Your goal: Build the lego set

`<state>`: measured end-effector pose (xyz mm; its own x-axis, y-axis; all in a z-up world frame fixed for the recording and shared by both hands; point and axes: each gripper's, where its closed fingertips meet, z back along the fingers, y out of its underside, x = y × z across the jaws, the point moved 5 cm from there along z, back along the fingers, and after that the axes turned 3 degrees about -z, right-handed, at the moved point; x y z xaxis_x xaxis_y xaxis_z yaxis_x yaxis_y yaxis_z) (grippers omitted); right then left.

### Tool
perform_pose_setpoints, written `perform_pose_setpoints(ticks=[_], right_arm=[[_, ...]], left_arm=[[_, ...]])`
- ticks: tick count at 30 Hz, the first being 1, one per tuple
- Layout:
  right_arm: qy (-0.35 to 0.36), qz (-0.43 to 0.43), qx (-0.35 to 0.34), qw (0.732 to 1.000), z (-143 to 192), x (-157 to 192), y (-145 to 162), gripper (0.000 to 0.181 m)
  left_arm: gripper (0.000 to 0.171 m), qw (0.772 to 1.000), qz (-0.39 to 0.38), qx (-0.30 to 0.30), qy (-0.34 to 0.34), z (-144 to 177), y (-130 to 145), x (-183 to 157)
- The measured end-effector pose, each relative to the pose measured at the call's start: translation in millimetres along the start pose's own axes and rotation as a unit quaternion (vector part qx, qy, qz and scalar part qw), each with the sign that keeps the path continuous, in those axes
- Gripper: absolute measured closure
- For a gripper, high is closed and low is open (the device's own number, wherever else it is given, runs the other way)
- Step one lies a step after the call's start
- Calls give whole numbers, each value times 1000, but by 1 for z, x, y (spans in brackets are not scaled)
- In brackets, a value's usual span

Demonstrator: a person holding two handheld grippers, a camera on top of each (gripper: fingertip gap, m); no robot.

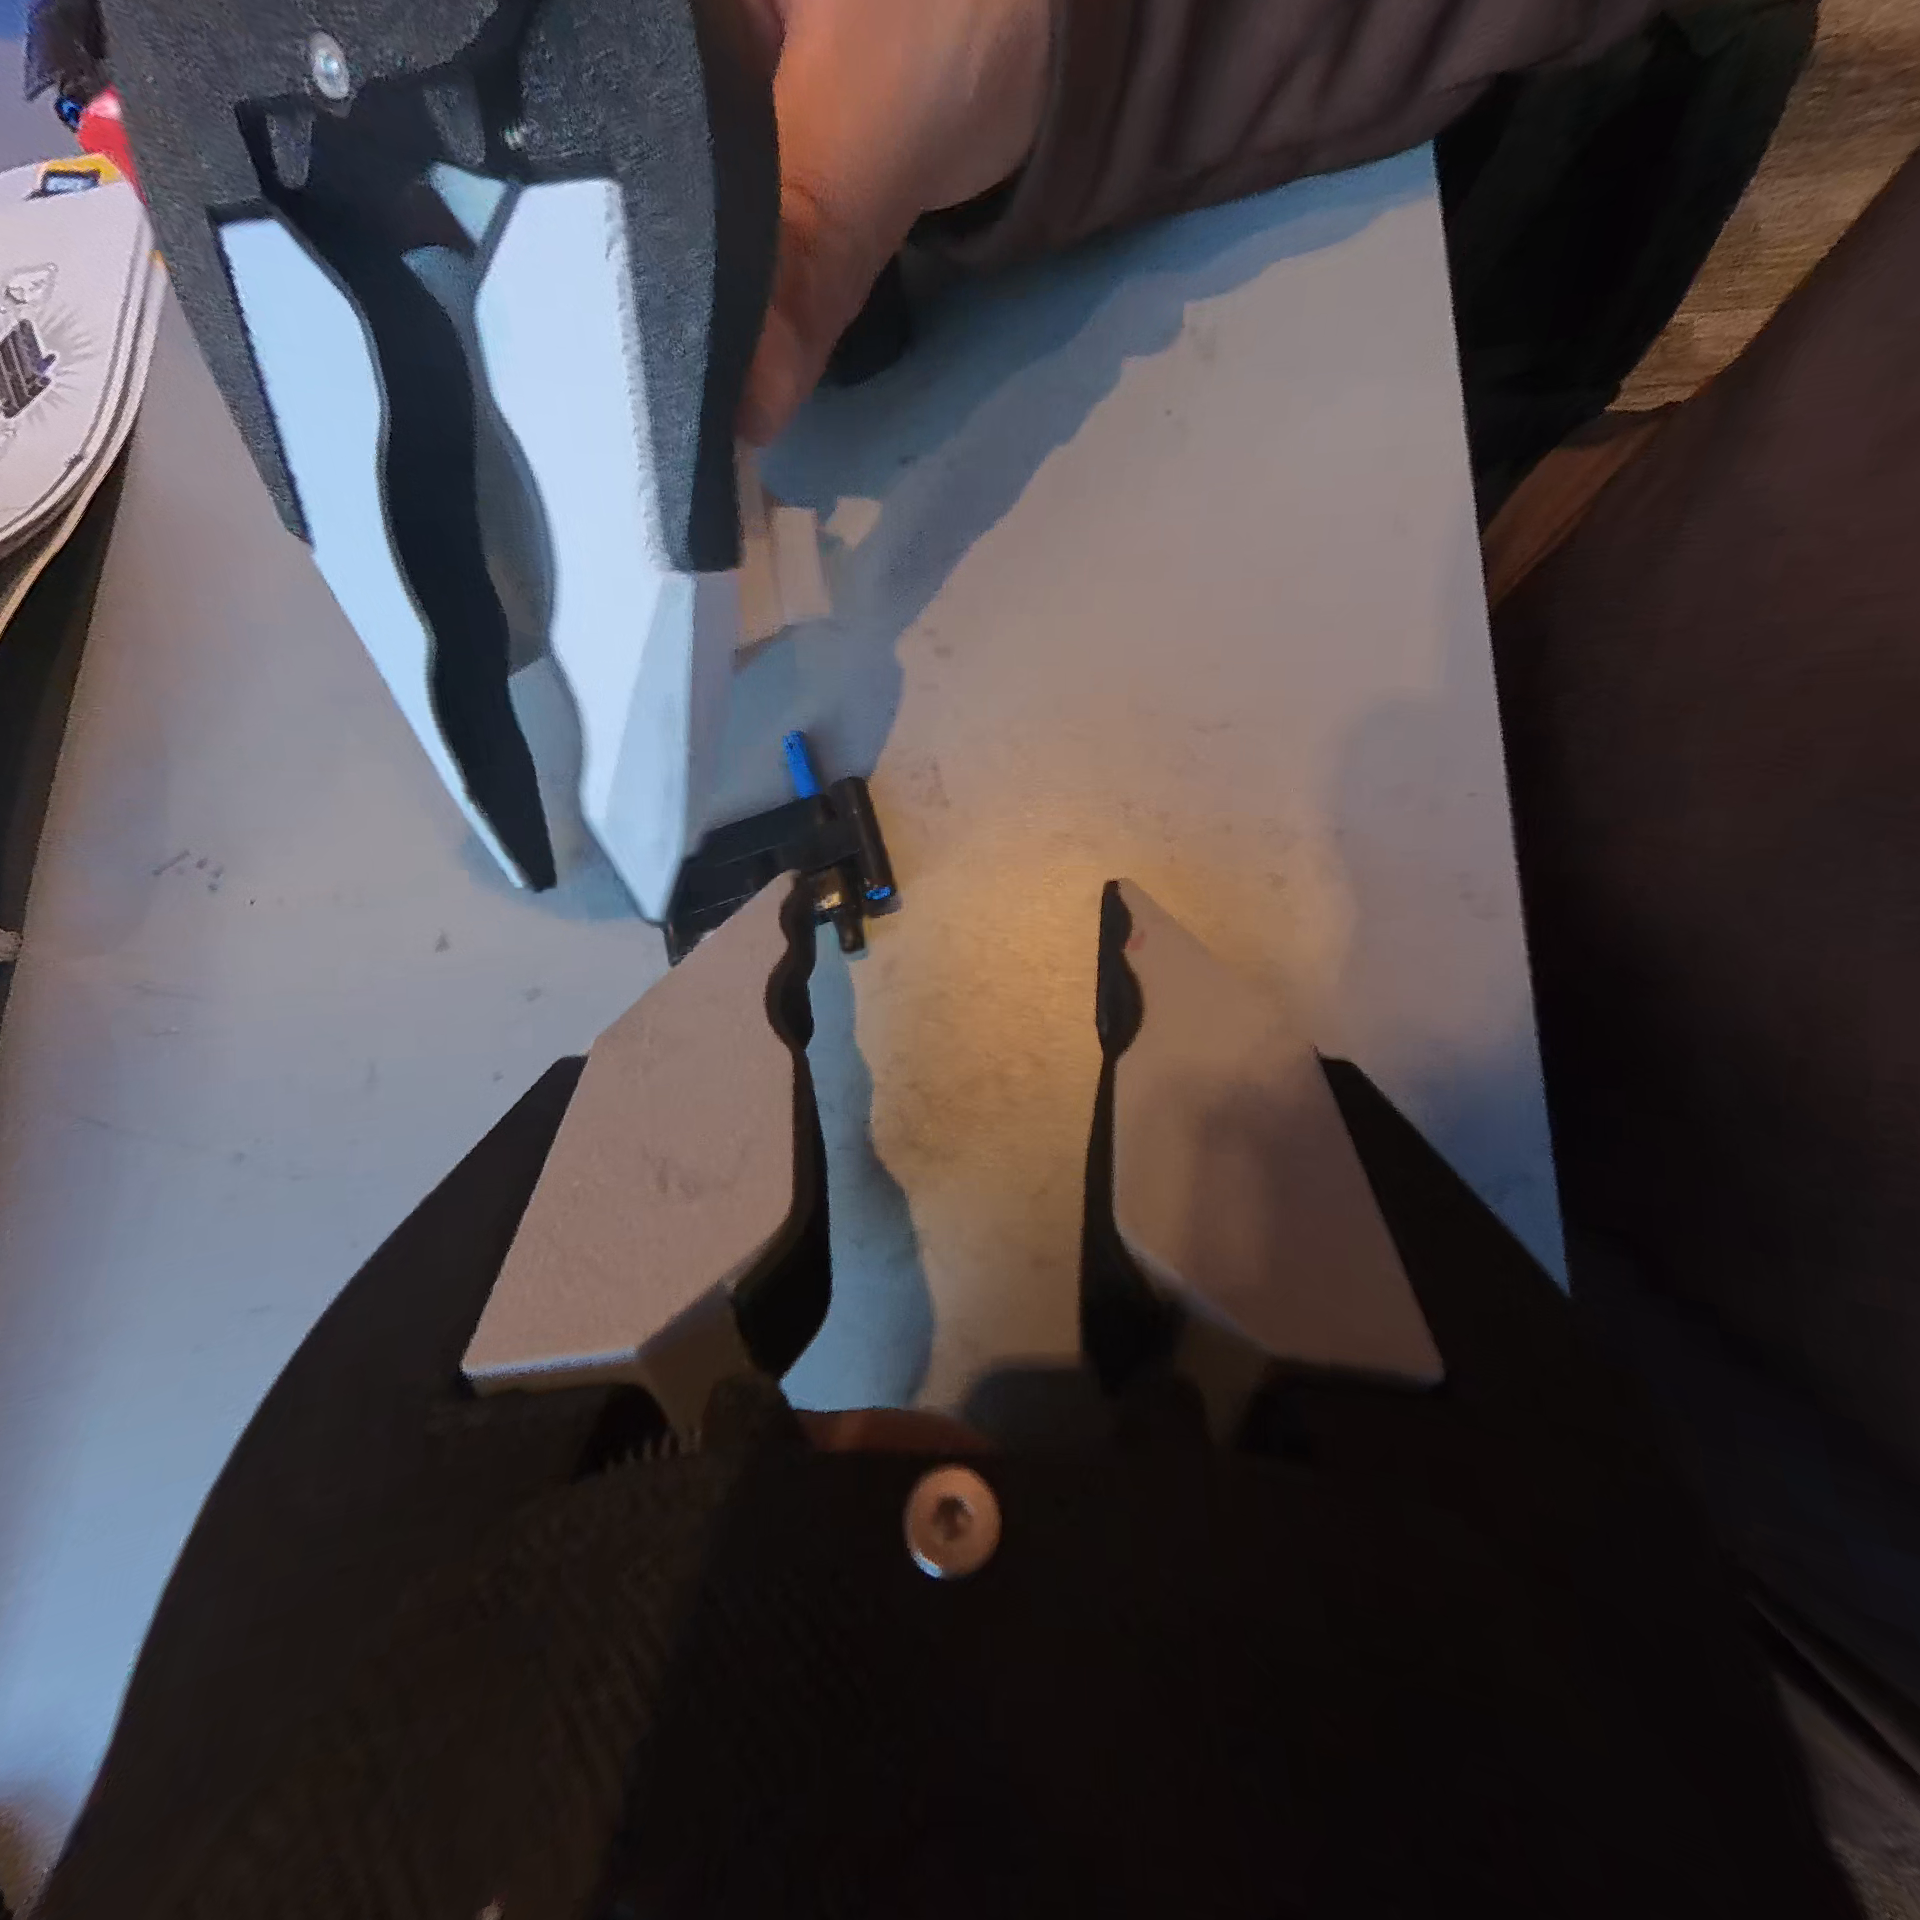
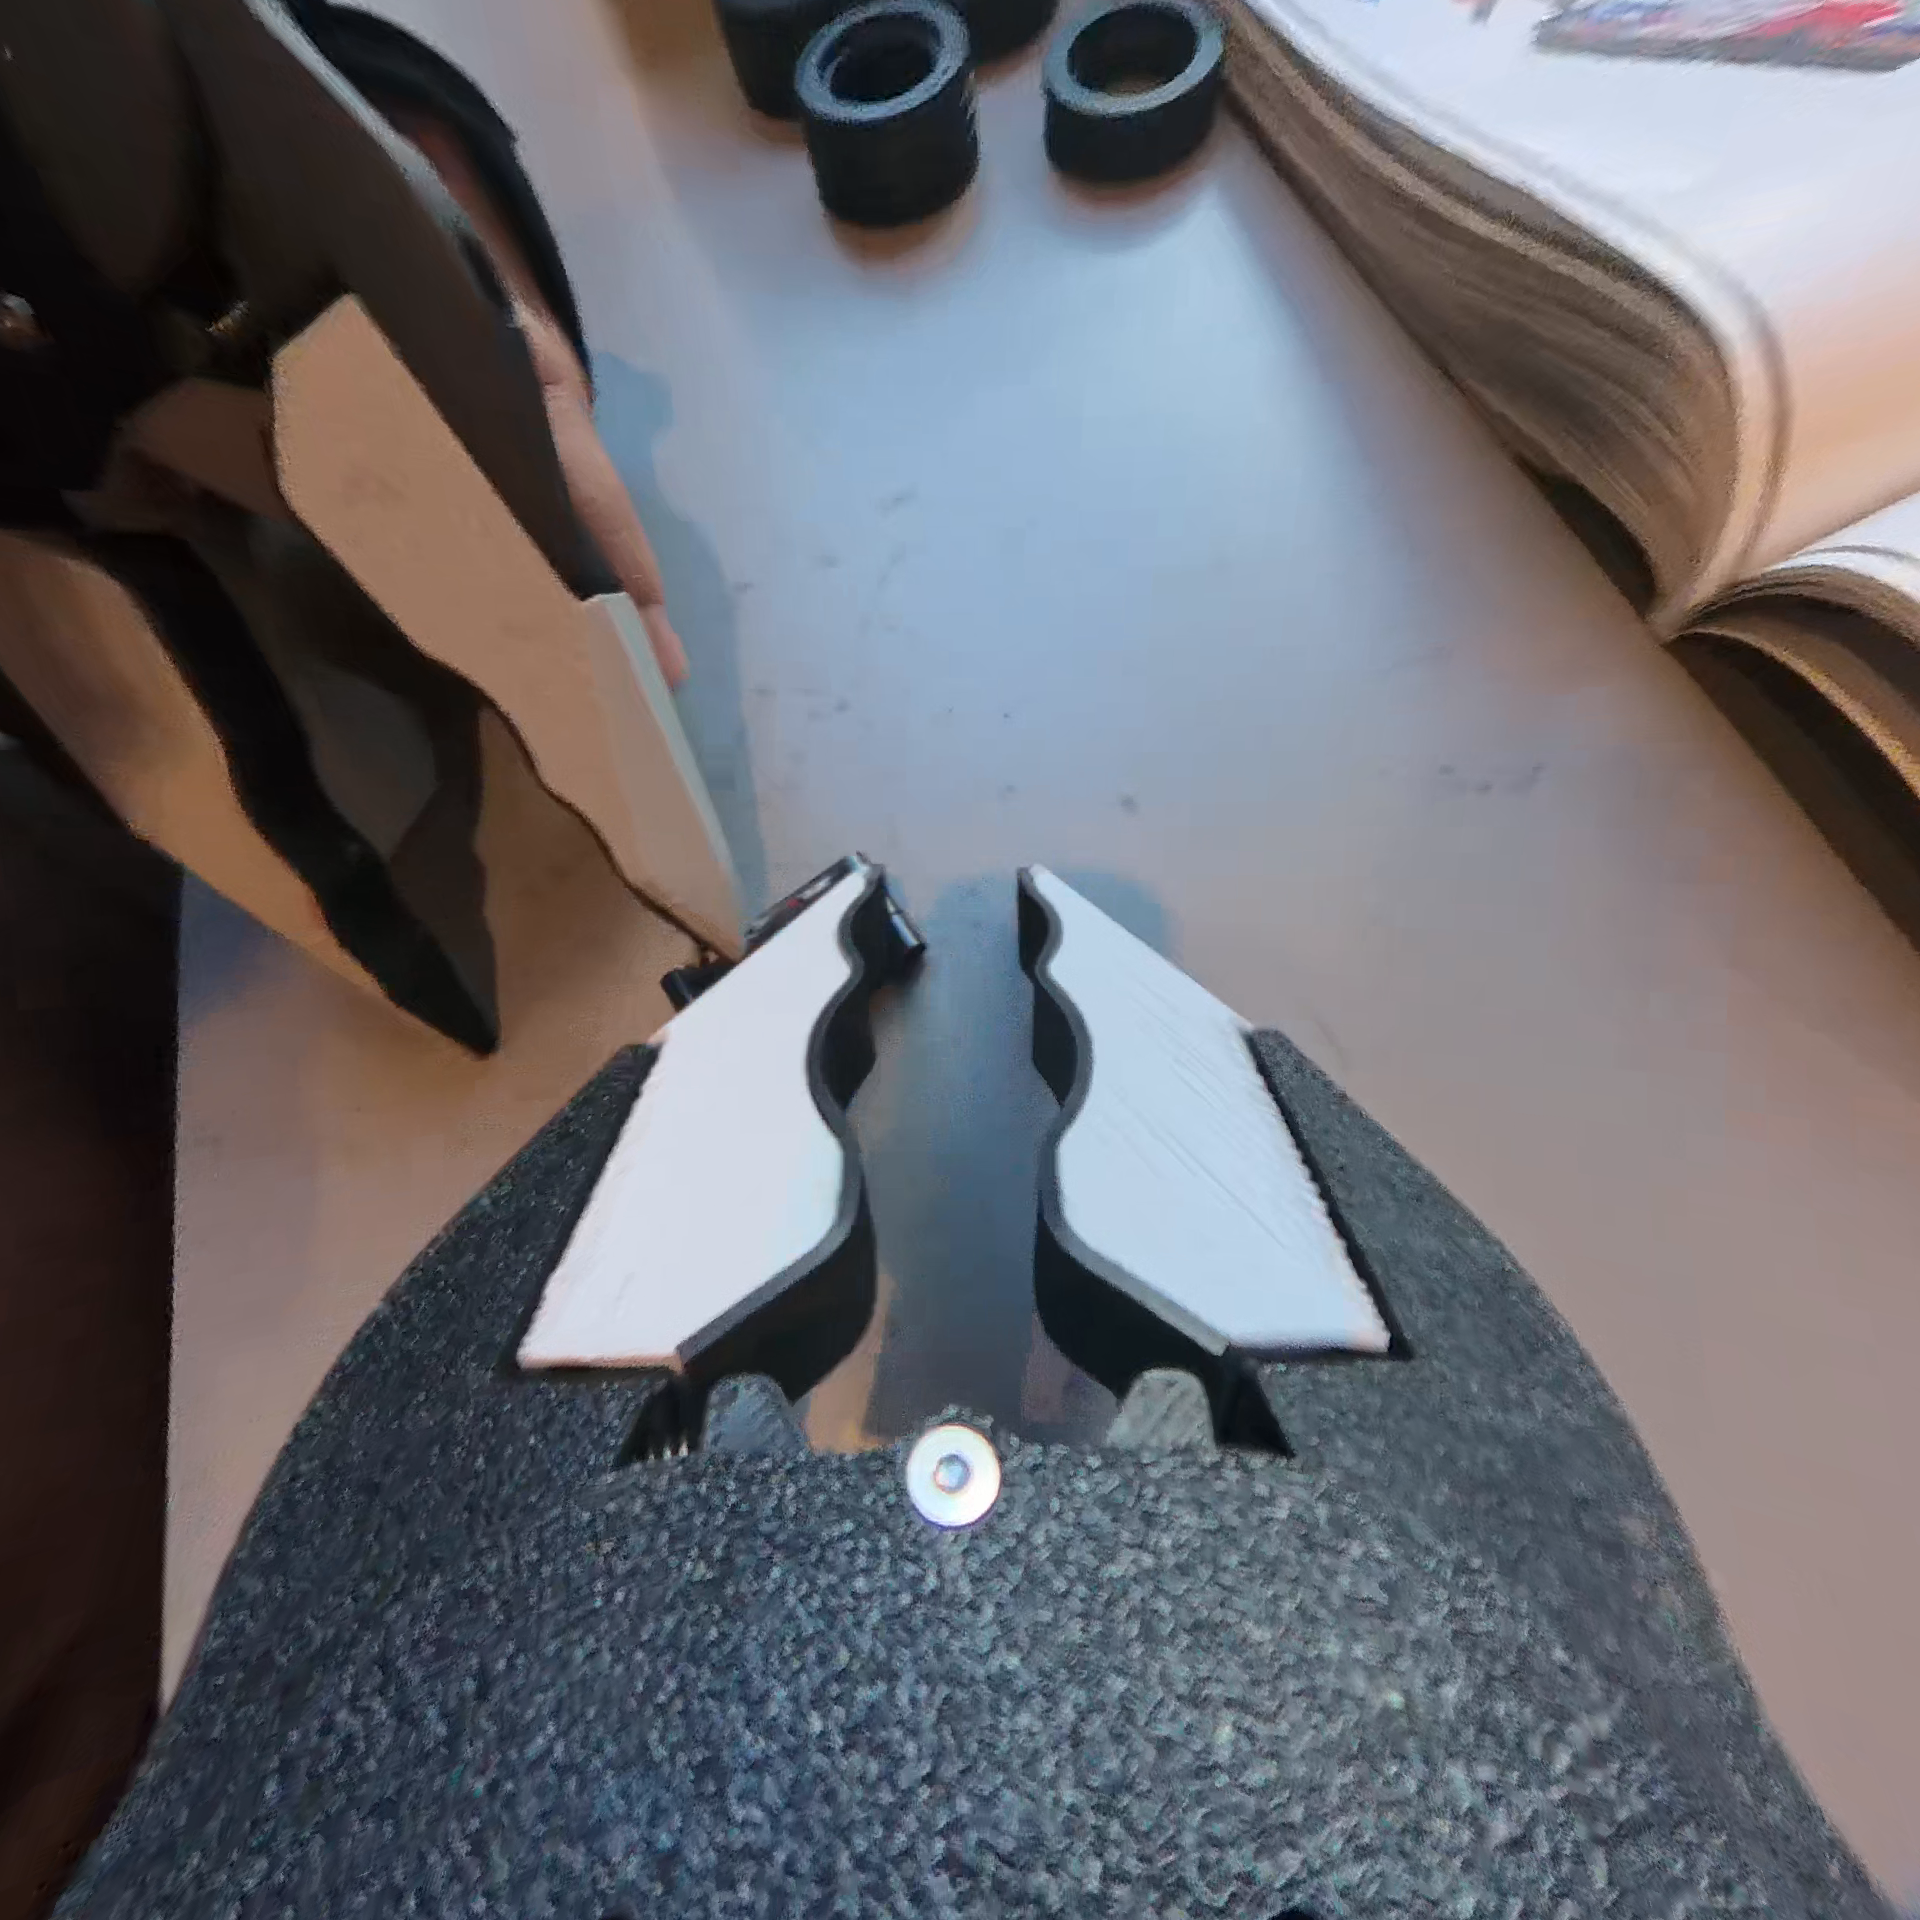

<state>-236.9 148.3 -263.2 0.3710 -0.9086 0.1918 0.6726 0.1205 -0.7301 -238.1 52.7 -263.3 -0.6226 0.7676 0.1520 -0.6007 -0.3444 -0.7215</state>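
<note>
A small black lego assembly [image 1: 831, 836] with blue pins [image 1: 798, 764] lies on the grey table [image 1: 1143, 623]. My left gripper [image 1: 951, 899] is open and empty; its left fingertip [image 1: 774, 935] is right at the assembly. My right gripper [image 1: 597, 899] comes down from the upper left, slightly open, with its nearer finger against the assembly's other side. In the right wrist view my right gripper [image 2: 945, 881] has nothing between its fingers. The black piece [image 2: 902, 935] peeks out past its left finger. The left gripper [image 2: 597, 992] stands open at the left.
Two black tyres [image 2: 894, 114] [image 2: 1132, 83] stand at the far side of the table. A thick open instruction book [image 2: 1558, 312] lies at the right. Small pale pieces [image 1: 790, 571] lie behind the right gripper. The table edge [image 1: 1496, 727] runs close on the right.
</note>
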Motion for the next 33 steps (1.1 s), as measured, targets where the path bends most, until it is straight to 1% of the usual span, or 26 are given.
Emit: perform_pose_setpoints(ticks=[2,5,7,10,11,13,15,17,18,22,24,26,28,30,32,33], right_arm=[[15,-6,-18,1000,4,-2,-2,157],[-6,-24,-49,999,13,2,-2,154],[-10,-28,-55,998,18,7,2,153],[-1,-20,-51,998,21,14,8,153],[7,-18,-51,999,22,15,9,153],[17,-19,-60,998,24,19,9,153],[27,-28,-75,996,28,23,10,153],[29,-35,-79,996,31,26,13,153],[27,-39,-78,996,33,28,16,153],[-6,-74,-80,994,40,33,24,150],[-26,-87,-69,993,40,34,28,152],[-48,-92,-42,994,35,38,31,155],[-67,-77,-17,995,29,43,34,161],[-84,-64,1,994,25,48,35,160],[-110,-63,-1,992,26,51,34,160],[-122,-68,-13,990,28,51,32,160]], left_arm=[[115,1000,-10,-3,-9,2,0,-2],[114,1000,0,-12,-15,6,-2,-6],[114,1000,12,-21,-6,7,-3,-11],[115,1000,7,3,-6,3,1,-12],[116,1000,4,2,-1,3,0,-13],[115,1000,4,2,-4,3,0,-10],[111,1000,27,-14,-4,7,0,-3],[111,998,56,-33,-6,12,0,6],[111,997,65,-33,-8,13,2,11],[111,998,51,20,-39,7,12,22],[119,997,56,17,-58,3,9,27],[120,995,67,18,-77,1,9,38],[118,993,69,20,-95,0,11,51],[116,993,66,19,-99,1,14,64],[116,991,78,20,-105,1,18,79],[116,992,84,20,-97,0,19,85]])
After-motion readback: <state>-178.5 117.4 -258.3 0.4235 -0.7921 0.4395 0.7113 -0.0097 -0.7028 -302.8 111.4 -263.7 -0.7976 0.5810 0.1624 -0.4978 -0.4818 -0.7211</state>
